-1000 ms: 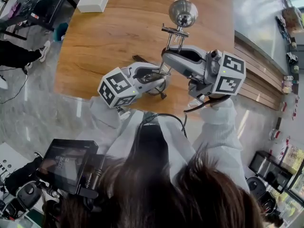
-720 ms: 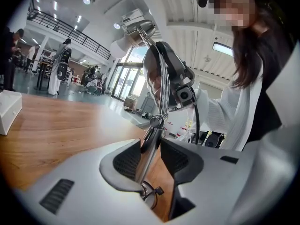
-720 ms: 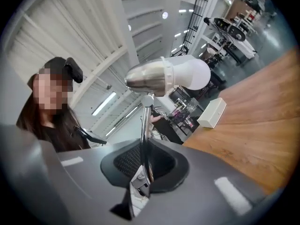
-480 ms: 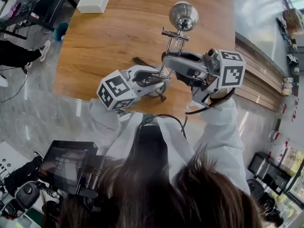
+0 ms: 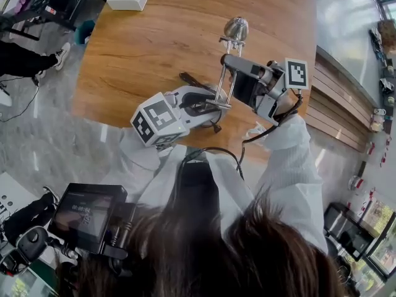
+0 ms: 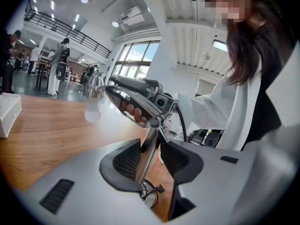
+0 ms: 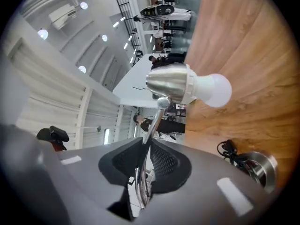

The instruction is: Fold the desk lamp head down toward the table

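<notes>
Head view: desk lamp (image 5: 221, 93) stands on the wood table (image 5: 154, 36), close in front of us. Our left gripper (image 5: 213, 103) sits low on it and the right gripper (image 5: 229, 64) higher, on the upper arm (image 5: 230, 47). The lamp head (image 5: 236, 28) sticks out past that over the table, clear of the wood. Left gripper view: jaws clenched on the lower post (image 6: 146, 153) — chrome fills the gap btw the pads, so we read it as the steadying hold. Same view has the lamp head w/ bulb (image 6: 92, 114) facing down but up off the tabletop, the arm sloping up to it from the elbow joint (image 6: 154, 122). Right gripper view: thin rods of the upper arm run btw the jaws. Pads look to be against them near the tips, and the jaws are opening right now. Bulb aims at the wood; base (image 7: 260, 165) + cord (image 7: 229, 149) lie off to one side. Status, our read: fold mostly in — head already turned toward the table. Left to do: maybe more drop if it should sit lower, then let go w/ both. Can't tell if the joint holds on its own.
</notes>
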`<state>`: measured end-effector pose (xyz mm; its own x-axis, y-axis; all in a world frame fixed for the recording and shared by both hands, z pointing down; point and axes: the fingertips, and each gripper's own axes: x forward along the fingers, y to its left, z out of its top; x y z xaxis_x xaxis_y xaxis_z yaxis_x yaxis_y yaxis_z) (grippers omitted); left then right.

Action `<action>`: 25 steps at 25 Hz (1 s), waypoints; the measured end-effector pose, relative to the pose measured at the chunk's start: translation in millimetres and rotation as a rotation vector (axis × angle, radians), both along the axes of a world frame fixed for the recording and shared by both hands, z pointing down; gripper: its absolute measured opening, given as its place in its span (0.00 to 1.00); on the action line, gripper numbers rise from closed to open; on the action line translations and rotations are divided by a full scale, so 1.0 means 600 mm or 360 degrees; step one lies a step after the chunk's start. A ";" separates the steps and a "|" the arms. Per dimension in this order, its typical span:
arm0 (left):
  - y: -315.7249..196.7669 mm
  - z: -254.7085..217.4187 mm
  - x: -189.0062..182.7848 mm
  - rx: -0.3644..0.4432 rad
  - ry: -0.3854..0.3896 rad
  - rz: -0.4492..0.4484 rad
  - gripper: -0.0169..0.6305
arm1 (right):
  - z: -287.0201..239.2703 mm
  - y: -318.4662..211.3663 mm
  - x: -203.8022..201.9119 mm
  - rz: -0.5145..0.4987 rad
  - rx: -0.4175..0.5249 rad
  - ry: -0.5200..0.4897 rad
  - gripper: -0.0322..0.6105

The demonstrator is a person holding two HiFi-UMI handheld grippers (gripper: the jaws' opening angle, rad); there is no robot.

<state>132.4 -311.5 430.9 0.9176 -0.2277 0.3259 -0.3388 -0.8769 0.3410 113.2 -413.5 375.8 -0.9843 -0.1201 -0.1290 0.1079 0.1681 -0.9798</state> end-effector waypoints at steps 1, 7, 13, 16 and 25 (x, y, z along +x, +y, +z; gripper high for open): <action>-0.001 0.000 0.000 0.0004 0.0001 0.0000 0.23 | 0.019 -0.003 0.000 -0.0005 -0.0056 0.0024 0.14; -0.017 0.025 -0.014 -0.0003 -0.0019 0.0027 0.23 | 0.110 -0.013 -0.017 -0.0044 -0.0428 -0.0070 0.20; -0.013 0.029 -0.013 -0.0023 -0.0010 0.0038 0.23 | 0.151 0.004 -0.015 -0.0073 -0.0632 -0.0129 0.23; -0.010 0.031 -0.009 -0.0029 -0.0003 0.0043 0.23 | 0.169 0.012 -0.011 -0.0044 -0.0739 -0.0250 0.25; -0.013 0.032 -0.010 -0.0043 0.0007 0.0041 0.24 | 0.175 0.008 -0.008 -0.0001 -0.0699 -0.0303 0.29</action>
<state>126.3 -319.5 450.4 0.9245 -0.1950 0.3276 -0.3145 -0.8759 0.3659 108.4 -408.8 481.1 -0.9481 -0.2033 -0.2444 0.2926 -0.2578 -0.9208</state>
